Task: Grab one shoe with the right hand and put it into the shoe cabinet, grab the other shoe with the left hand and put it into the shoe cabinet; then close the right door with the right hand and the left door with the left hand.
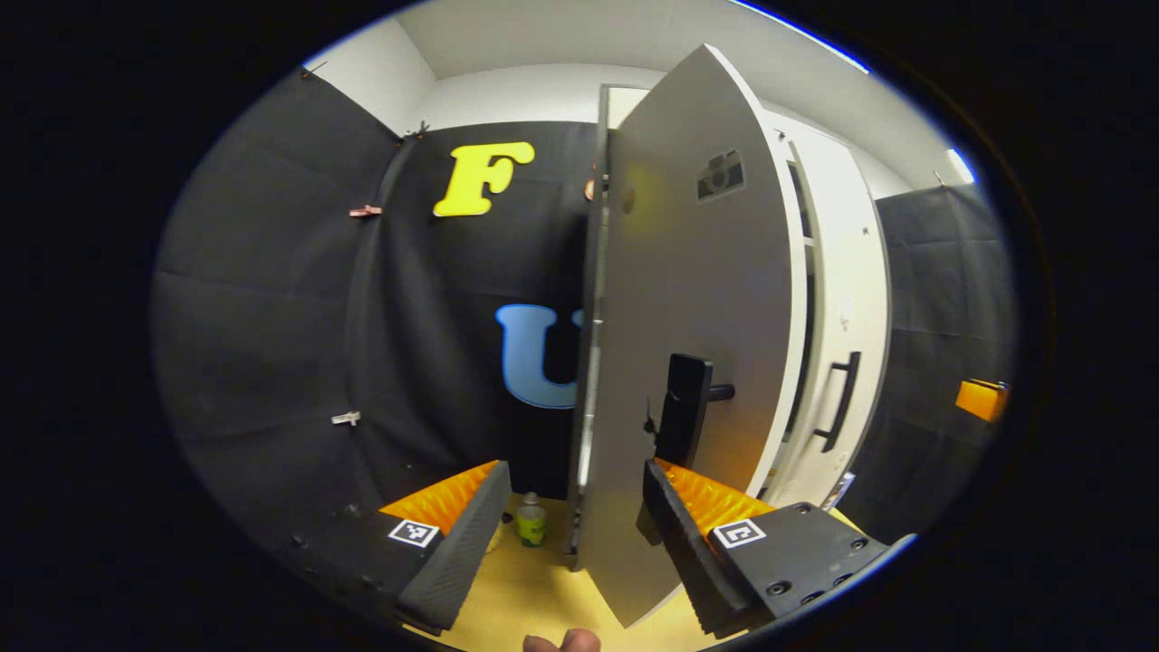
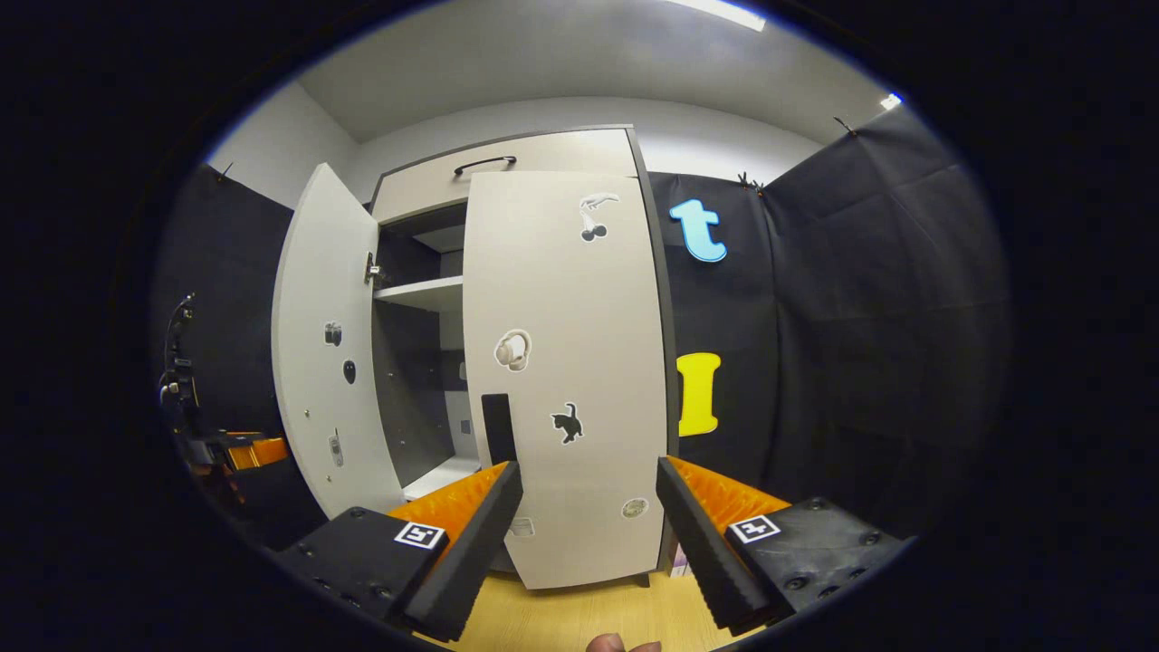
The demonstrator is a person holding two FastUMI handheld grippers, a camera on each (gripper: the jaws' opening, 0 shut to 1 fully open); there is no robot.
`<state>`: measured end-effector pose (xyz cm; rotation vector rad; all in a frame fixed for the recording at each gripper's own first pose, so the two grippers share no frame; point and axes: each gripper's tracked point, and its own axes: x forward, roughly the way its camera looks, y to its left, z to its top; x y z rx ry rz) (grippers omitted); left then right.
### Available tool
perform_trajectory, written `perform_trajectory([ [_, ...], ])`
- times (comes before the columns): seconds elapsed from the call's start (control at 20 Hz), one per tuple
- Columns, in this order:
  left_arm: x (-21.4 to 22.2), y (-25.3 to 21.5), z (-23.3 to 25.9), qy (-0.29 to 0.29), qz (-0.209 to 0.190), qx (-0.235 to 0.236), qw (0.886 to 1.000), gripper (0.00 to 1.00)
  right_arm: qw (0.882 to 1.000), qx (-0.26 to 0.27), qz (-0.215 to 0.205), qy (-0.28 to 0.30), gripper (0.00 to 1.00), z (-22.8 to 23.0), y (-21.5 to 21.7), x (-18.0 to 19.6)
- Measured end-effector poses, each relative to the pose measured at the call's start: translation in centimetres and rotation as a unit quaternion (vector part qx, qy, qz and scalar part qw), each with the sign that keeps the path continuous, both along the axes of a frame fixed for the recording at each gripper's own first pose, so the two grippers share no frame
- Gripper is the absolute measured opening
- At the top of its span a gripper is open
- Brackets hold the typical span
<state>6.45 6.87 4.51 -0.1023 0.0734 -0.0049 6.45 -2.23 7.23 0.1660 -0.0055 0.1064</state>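
- In the left gripper view, the left gripper [image 1: 572,507] has its fingers spread wide, gripping nothing.
- The left door [image 1: 688,299] of the shoe cabinet [image 1: 838,299] stands open, nearly edge-on, and its lower edge reaches down into the gap between the fingers, nearer the right-hand one; I cannot tell whether it touches that finger.
- A dark handle [image 1: 684,417] juts from the door just above that right-hand fingertip.
- Beyond the door, the right door shows a dark bar handle [image 1: 840,398].
- A small bottle [image 1: 531,521] stands on the yellow wood floor [image 1: 534,589] between the fingers, by the base of the black cloth wall [image 1: 272,299].
- In the right gripper view, the right gripper [image 2: 589,516] is also spread wide and empty.
- The right door [image 2: 566,362] lies straight ahead between the fingers, shut or nearly so, and bears several stickers, a black cat [image 2: 567,422] among them.
- Off to the left-hand finger's side, the left door [image 2: 326,353] hangs open, showing a white shelf [image 2: 421,292] and a dark interior.
- No shoe can be made out on the visible shelves.
- A pale ceiling [image 2: 543,63] spans above.
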Motion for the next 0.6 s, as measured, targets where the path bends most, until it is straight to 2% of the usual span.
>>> perform_trajectory([
  [0.05,0.3,-1.4,0.1,-0.004,-0.010,-0.001,1.000,0.91,1.000,0.001,0.001,0.002,0.98,-0.2,-0.1,0.0],
  [0.25,0.3,-5.5,0.0,-0.002,-0.036,0.001,0.999,0.95,1.000,0.002,0.002,0.010,0.98,-0.6,-0.4,0.0],
  [0.6,-1.3,-6.6,0.2,-0.004,-0.045,0.009,0.999,0.94,1.000,0.010,0.012,0.017,0.98,-1.2,0.2,-0.8],
])
